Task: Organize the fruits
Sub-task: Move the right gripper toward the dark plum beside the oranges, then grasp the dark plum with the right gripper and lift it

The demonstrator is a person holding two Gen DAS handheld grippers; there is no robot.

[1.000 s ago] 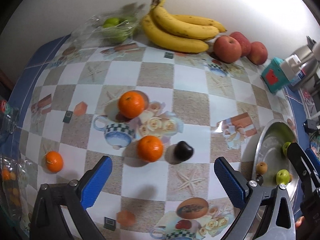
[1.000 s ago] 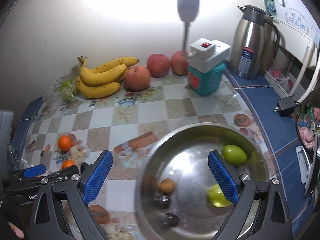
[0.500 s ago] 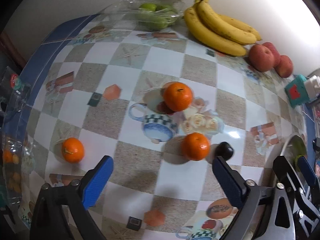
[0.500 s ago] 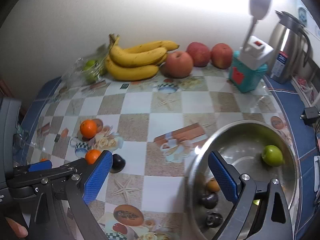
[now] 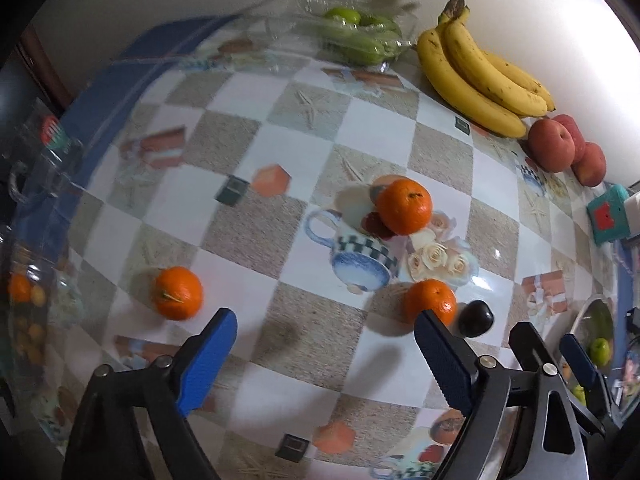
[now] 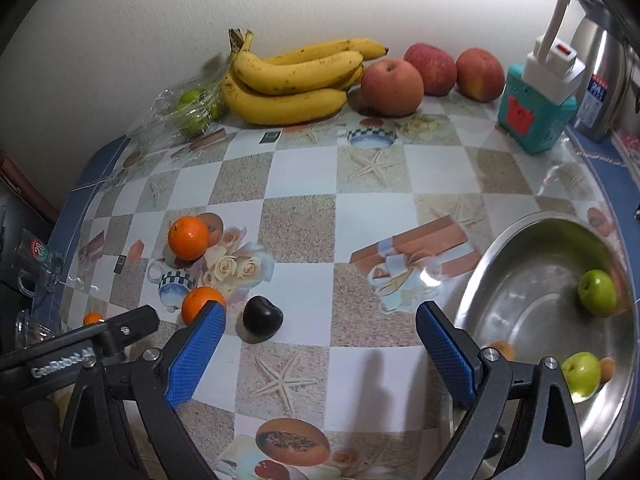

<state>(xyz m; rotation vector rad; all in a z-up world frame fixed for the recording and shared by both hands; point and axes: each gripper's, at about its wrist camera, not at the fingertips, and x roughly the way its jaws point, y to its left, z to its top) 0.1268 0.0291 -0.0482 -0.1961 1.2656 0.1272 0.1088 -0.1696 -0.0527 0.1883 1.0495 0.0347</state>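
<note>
Three oranges lie on the checked tablecloth: one at the left [image 5: 177, 293], one on the printed cup [image 5: 405, 205], one [image 5: 430, 301] beside a dark plum [image 5: 475, 318]. My left gripper [image 5: 326, 338] hangs over the cloth between the left orange and the near one; its jaws are closing with nothing between them. My right gripper [image 6: 320, 338] is open above the cloth, the dark plum [image 6: 263, 319] just inside its left finger. A steel bowl [image 6: 500, 264] at the right holds two green fruits [image 6: 597, 293] and small brown ones.
Bananas [image 6: 288, 76], red apples [image 6: 392, 81] and a bag of green fruit [image 6: 192, 110] line the wall. A teal box [image 6: 536, 116] and a steel flask [image 6: 600, 92] stand at the back right. A clear container [image 5: 24, 280] sits off the table's left edge.
Both grippers have shifted left over the table. The bowl has slid to the right in the right wrist view and the plum has come between its fingers. The left jaws have narrowed a little.
</note>
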